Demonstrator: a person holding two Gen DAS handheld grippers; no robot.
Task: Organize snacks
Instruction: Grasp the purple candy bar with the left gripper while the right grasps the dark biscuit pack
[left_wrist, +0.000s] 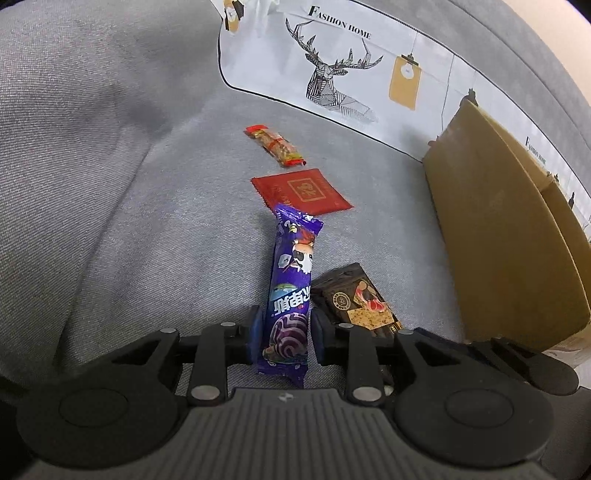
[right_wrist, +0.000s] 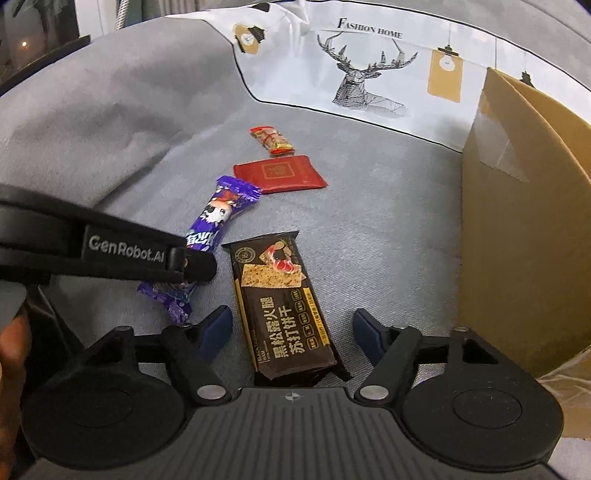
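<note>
The left gripper (left_wrist: 282, 330) is clamped on the lower half of a purple snack bar (left_wrist: 290, 295), whose far end overlaps the near edge of a flat red packet (left_wrist: 301, 190) in the left wrist view. The right gripper (right_wrist: 291, 332) is spread open, its blue pads either side of a dark soda cracker pack (right_wrist: 282, 306) lying flat on the grey sofa seat (right_wrist: 388, 206). A small red-and-gold candy (right_wrist: 272, 140) lies just beyond the red packet. A cardboard box (right_wrist: 524, 236) stands to the right, before a deer-print cushion (right_wrist: 362, 62)
</note>
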